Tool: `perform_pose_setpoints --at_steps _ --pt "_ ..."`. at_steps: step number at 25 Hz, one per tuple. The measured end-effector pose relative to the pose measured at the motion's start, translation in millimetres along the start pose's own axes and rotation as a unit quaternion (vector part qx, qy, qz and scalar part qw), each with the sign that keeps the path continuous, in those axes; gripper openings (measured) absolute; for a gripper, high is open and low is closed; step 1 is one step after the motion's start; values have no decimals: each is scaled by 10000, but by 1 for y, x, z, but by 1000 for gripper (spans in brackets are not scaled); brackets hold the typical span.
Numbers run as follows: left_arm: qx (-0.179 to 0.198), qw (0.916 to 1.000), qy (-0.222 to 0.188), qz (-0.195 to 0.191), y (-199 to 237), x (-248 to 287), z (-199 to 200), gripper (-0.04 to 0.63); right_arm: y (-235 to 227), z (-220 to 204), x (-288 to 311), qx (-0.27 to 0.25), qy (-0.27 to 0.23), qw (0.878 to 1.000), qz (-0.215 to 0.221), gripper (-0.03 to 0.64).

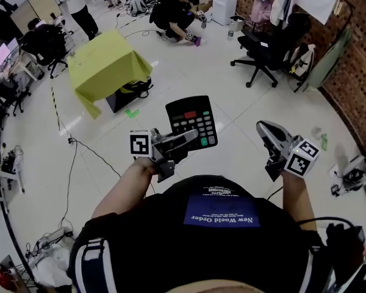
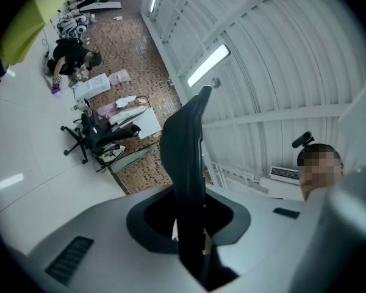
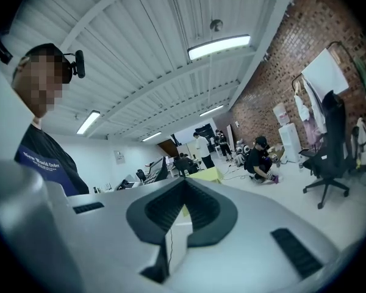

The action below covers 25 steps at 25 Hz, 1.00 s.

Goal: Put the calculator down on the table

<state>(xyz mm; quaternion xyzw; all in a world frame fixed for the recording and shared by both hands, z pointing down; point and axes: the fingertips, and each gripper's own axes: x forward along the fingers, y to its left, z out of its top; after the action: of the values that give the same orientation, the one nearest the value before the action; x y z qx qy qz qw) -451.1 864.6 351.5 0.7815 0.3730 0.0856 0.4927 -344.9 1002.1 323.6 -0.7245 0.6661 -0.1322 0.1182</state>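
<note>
Holding calc in L gripper: jaws clenched on its lower edge, keypad facing up, mid-air over floor. L gripper view shows calc edge-on btwn jaws. R gripper at 3 o'clock of calc, apart from it, jaws together, nothing in them. Lime-cloth table sits at 10 o'clock, well apart from calc.

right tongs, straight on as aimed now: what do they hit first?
Nothing near: the way ahead of the right tongs looks free. The first thing on that line is probably the yellow-green table, far across the room, though depth is hard to judge.
</note>
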Motion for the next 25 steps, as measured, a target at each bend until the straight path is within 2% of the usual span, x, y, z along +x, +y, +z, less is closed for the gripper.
perform_pose_setpoints --at_steps 4,9,14,19,23,25 --pt "120 9995 -232 169 24 34 43 78 -56 26 22 -21 26 9995 313 -14" --pt "389 9968 -577 379 42 85 73 78 -116 62 26 -211 216 9968 742 -14" --pt "459 9946 -861 359 59 125 108 78 -168 89 44 -299 274 9938 1033 -14" --pt "420 9936 -938 465 84 127 143 78 -200 94 83 -211 377 9918 1201 -14" --pt "388 9939 -957 383 111 110 175 78 -214 95 129 -192 411 9921 1172 -14" --pt "454 9942 -921 320 124 97 204 78 -217 102 162 -285 389 9921 1159 -14"
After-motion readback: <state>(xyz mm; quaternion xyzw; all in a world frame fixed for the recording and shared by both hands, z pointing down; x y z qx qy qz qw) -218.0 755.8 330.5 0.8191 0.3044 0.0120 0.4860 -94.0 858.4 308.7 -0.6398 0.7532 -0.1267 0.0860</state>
